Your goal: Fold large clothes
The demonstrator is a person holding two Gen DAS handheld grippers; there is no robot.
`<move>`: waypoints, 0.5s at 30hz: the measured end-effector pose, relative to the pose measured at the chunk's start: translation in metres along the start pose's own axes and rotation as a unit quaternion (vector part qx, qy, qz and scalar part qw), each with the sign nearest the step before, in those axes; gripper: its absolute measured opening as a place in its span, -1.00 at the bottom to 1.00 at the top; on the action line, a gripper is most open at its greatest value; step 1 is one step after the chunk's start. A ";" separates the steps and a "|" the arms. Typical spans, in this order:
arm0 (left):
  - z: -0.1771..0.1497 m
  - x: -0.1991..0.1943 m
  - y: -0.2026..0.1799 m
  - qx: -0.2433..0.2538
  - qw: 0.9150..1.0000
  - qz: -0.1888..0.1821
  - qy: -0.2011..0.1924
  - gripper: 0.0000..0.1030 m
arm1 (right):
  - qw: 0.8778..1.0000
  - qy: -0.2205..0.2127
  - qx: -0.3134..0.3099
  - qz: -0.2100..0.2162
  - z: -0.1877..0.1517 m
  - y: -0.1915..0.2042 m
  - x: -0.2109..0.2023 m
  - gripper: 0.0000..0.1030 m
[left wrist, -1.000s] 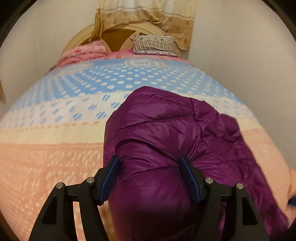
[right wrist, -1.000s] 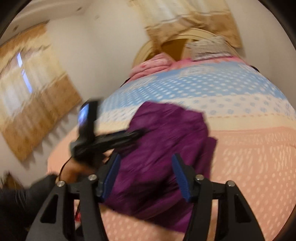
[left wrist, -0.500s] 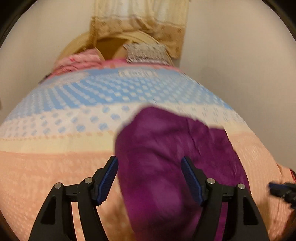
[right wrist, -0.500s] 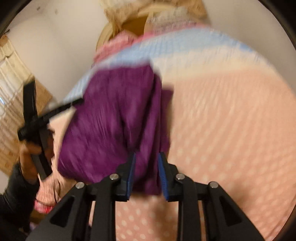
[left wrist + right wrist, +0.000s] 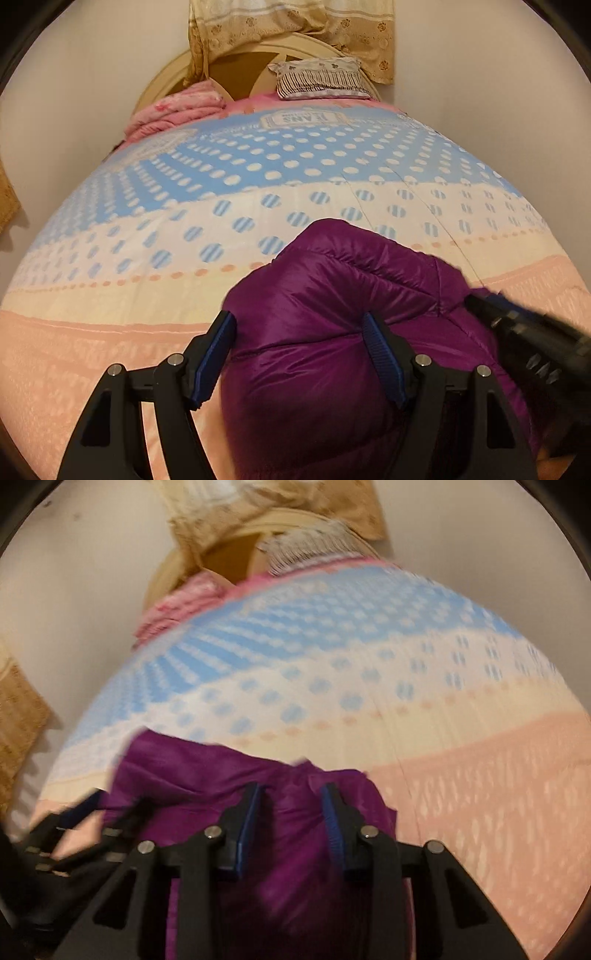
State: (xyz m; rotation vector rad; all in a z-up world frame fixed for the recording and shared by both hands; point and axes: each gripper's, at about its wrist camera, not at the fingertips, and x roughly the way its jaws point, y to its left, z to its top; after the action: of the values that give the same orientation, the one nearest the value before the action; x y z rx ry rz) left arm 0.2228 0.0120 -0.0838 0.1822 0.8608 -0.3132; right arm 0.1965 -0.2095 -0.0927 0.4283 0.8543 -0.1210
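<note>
Purple puffer jacket [image 5: 332, 332] bunched at near edge of bed [image 5: 110, 350], on peach band of quilt. Left tool [image 5: 299, 350] spread wide, straddling thick fold – likely pinning bulk. Right tool [image 5: 291, 819] half-apart over jacket's right side; grip unclear, view blurred.

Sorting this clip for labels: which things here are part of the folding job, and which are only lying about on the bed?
Part of the job:
purple puffer jacket
left gripper, open
right gripper, part open
bedspread, the folding surface

Just lying about:
striped pillow
pink folded blanket
curtain
</note>
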 end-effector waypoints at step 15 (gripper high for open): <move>-0.006 0.045 -0.019 0.012 0.999 0.032 0.004 0.62 | 1.000 0.005 0.012 0.020 -0.013 -0.023 0.036 -0.27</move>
State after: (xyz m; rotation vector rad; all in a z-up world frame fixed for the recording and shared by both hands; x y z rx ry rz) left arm 0.2399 -0.0132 -0.1230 0.2329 0.8581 -0.2621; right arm 0.2046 -0.2231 -0.1344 0.4696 0.8552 -0.0923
